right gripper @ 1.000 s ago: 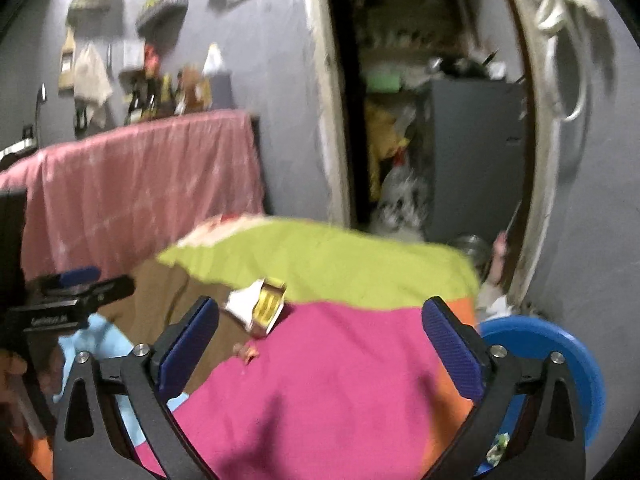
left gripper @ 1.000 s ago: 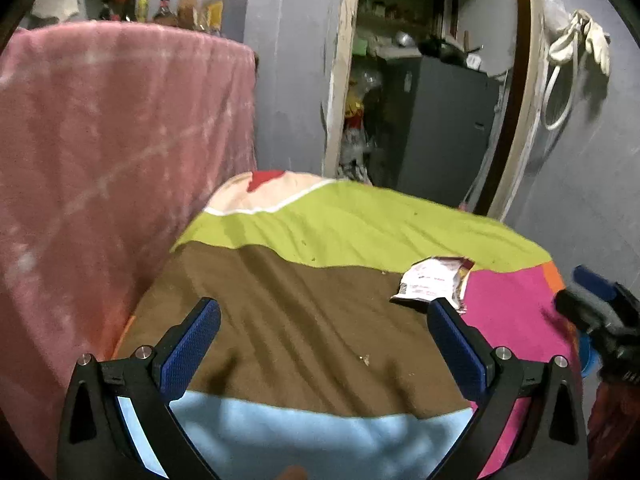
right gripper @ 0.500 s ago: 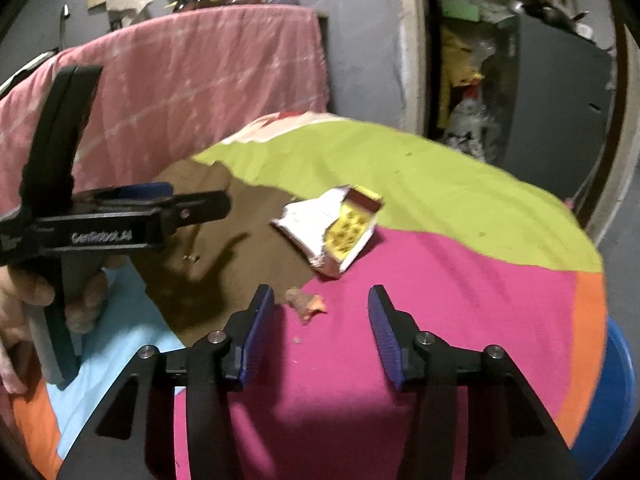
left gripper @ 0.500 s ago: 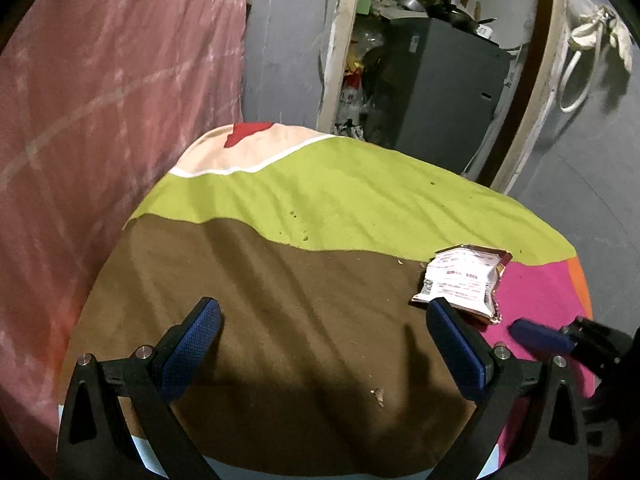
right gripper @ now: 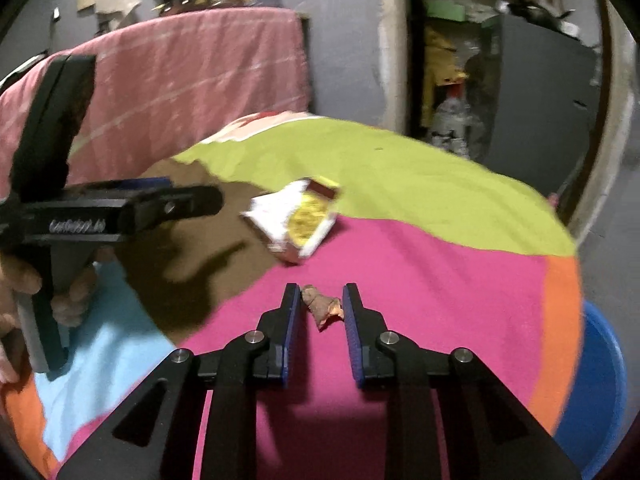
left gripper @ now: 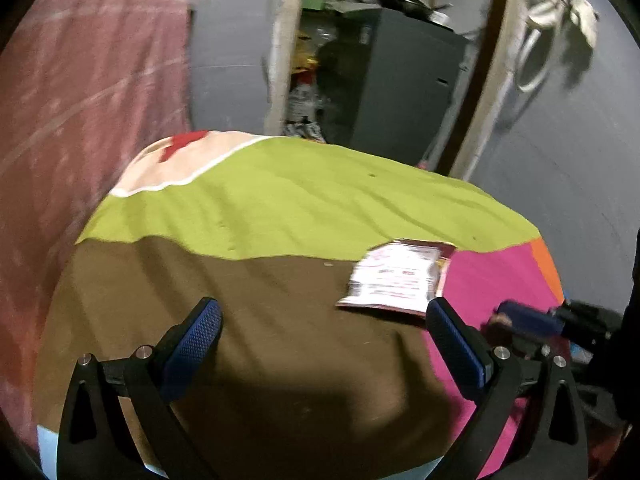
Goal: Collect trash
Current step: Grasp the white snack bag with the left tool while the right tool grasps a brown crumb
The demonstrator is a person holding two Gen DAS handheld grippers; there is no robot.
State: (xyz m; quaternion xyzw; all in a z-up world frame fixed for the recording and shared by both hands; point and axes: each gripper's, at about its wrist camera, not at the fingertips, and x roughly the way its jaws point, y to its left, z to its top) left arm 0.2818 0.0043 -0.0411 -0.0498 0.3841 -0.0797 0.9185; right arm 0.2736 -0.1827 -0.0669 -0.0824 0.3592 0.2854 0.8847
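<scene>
A small crumpled brown scrap lies on the pink patch of the cloth-covered table. My right gripper has its jaws on either side of it and they are closing; the pads sit right beside the scrap without a clear squeeze. A white and maroon snack wrapper lies just beyond, its yellow inside showing. In the left wrist view the same wrapper lies ahead and to the right of my left gripper, which is wide open and holds nothing. A hand carries the left gripper at the left.
A blue basin stands below the table's right edge. A pink cloth hangs along the left side. Behind the table a doorway opens onto a grey cabinet and clutter. A grey wall closes the right.
My right gripper came down over the pink patch and its jaws narrowed from wide to close around the brown scrap. My left gripper tilted down and shifted towards the wrapper, staying open.
</scene>
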